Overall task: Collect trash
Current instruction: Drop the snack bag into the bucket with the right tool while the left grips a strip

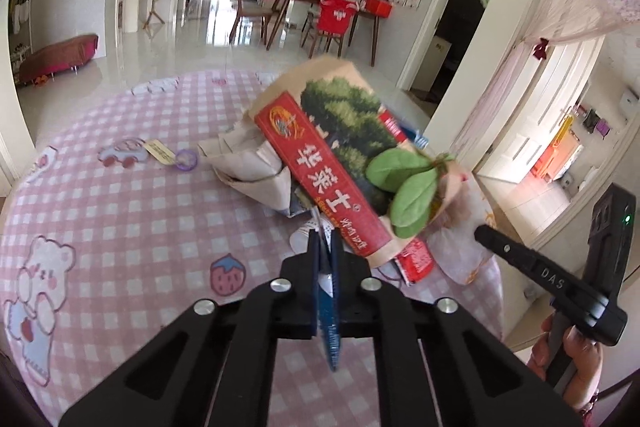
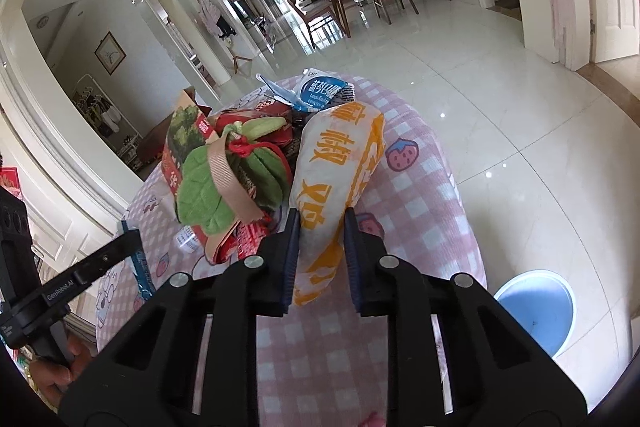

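Trash pile (image 1: 320,179) sits on a round table with a pink checked cloth (image 1: 120,219), spread from the centre of the left wrist view out toward 3 o'clock. Biggest piece is a brown paper bag (image 1: 332,163) with a red printed band and a tree photo, tilted up on its edge; what props it up is hidden behind it. Two green fabric leaves (image 1: 404,183) hang off it on a tan ribbon. At 9 o'clock of the bag there's crumpled brown paper (image 1: 248,163), and further left a small tag on a purple ring (image 1: 176,157).

From the right wrist view, a white wrapper with orange lettering (image 2: 340,163) lies at the pile's 3 o'clock side, running from the centre toward 6 o'clock. The right gripper (image 2: 322,223) has its two fingers pressed against either side of that wrapper, so it's pinching it. Behind it at 12 o'clock is a blue and white carton (image 2: 320,93), partly buried. A blue bin (image 2: 536,311) stands on the floor at 4 o'clock, cut off by the gripper body.

The left gripper (image 1: 325,247) is clamped tight on a thin blue and silver wrapper (image 1: 328,323) seen edge-on, so its print can't be read. Red packets (image 1: 416,259) under the bag are mostly covered.
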Tool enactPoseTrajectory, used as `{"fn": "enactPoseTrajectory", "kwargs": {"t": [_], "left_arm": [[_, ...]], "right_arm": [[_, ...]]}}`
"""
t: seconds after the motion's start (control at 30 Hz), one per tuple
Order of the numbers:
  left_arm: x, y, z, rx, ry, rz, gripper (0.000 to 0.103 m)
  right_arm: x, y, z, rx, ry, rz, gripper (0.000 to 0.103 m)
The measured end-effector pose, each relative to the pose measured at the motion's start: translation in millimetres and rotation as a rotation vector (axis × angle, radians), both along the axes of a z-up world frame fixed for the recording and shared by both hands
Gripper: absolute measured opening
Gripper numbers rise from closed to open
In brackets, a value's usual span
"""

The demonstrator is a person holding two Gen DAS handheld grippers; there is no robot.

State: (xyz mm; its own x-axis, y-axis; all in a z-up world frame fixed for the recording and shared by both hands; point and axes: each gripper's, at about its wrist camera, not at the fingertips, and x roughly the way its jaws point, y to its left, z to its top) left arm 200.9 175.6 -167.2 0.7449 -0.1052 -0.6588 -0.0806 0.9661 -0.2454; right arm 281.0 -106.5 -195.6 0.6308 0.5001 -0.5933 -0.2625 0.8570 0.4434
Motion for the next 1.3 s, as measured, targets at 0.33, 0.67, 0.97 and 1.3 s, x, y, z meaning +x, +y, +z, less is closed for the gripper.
{"fn": "enactPoseTrajectory", "kwargs": {"t": [0.33,0.67,0.97,1.3], "left_arm": [[-25.4,-61.2,42.3,0.014,-0.098,-0.139,0.003],[12.7,-234.7,25.7,0.093,-0.043,-0.468,0.004],[55.4,-345.6,-39.7,0.128,0.088,-0.600,0.028],[57.4,-355.9,-69.4,0.184,0.153,-0.553,0.073]], "right_arm": [[-51.0,-52.6,13.1,0.038,-0.060,-0.085,0.021],[-106.2,-170.0,3.7,-0.045,-0.105,-0.350,0.021],[-124.2,-240.4,-43.0,-0.095,-0.030,-0.521,0.021],[-117.2,-263.8,-69.3,-0.062,0.042,-0.517,0.021]]}}
